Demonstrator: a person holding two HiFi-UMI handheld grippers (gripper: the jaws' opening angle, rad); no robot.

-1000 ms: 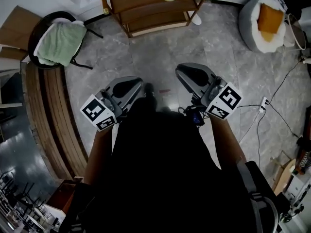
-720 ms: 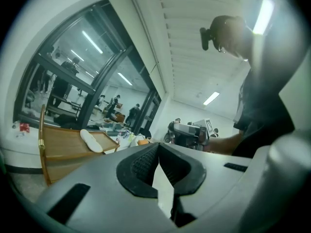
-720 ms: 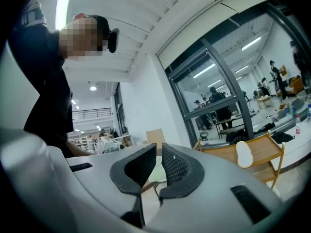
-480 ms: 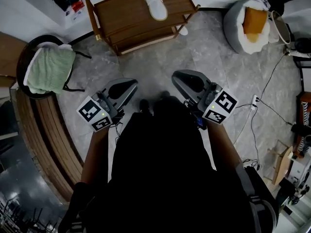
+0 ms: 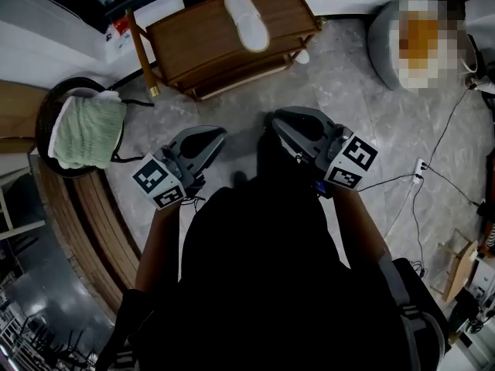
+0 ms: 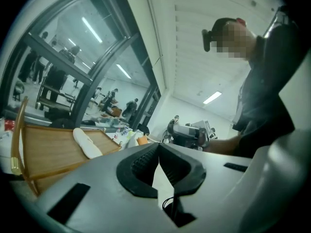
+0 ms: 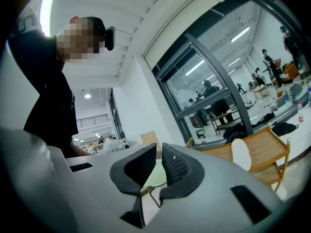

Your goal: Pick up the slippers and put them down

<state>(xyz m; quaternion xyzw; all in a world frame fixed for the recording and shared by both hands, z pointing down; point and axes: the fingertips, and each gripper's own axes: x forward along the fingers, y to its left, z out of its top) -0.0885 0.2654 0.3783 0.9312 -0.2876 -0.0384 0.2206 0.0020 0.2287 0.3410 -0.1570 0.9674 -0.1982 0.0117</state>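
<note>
A white slipper (image 5: 246, 19) lies on top of a low wooden shelf (image 5: 201, 41) ahead of me. It also shows as a pale oval in the left gripper view, slipper (image 6: 87, 142), and in the right gripper view, slipper (image 7: 241, 154). A second white slipper (image 5: 303, 55) peeks out on the floor at the shelf's right foot. My left gripper (image 5: 207, 139) (image 6: 159, 147) and right gripper (image 5: 292, 124) (image 7: 159, 150) are held level in front of my body, short of the shelf. Both are shut with nothing between their jaws.
A round chair with a green towel (image 5: 81, 130) stands at the left, beside a curved wooden bench (image 5: 85, 215). A round cushion seat (image 5: 421, 37) sits at the upper right. Cables and a power strip (image 5: 421, 167) lie on the grey stone floor at the right.
The shelf with the slipper has drawn nearer in the head view as both grippers moved toward it. Both grippers stay shut and empty.
</note>
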